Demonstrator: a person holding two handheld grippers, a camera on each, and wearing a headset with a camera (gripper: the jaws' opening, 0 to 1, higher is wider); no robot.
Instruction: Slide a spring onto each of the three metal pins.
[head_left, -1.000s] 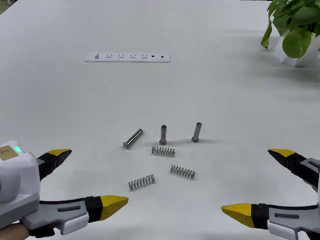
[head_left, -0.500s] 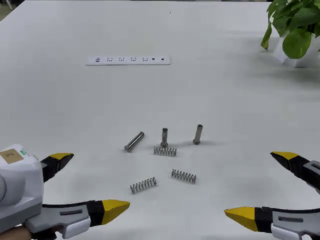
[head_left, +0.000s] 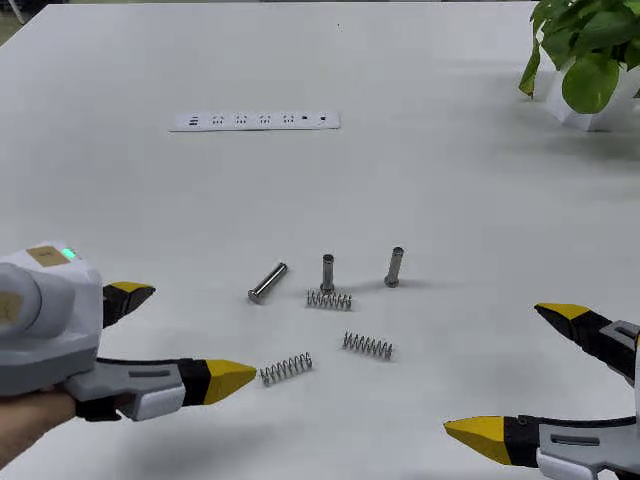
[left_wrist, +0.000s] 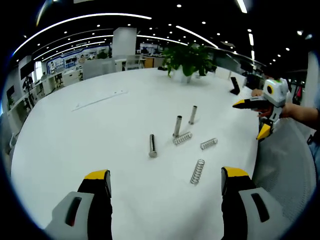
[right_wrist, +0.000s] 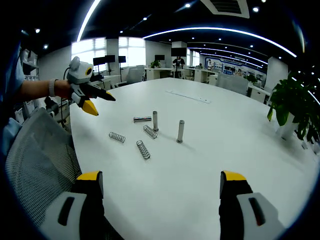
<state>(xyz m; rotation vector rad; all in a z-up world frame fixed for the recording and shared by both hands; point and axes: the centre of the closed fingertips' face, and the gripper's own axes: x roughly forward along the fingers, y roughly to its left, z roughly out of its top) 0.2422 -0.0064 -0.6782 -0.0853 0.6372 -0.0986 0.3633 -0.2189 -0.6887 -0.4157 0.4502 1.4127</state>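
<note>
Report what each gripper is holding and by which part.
Nothing is held. The left gripper and right gripper are both open and empty; springs and pins rest on the table.

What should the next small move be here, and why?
Probably bring the left claw forward over the nearest spring and close on it. That claw and the right claw are both open and hold nothing. The nearest spring lies just beyond the left claw's yellow tip. It and the other two springs lie loose on the table.
</note>
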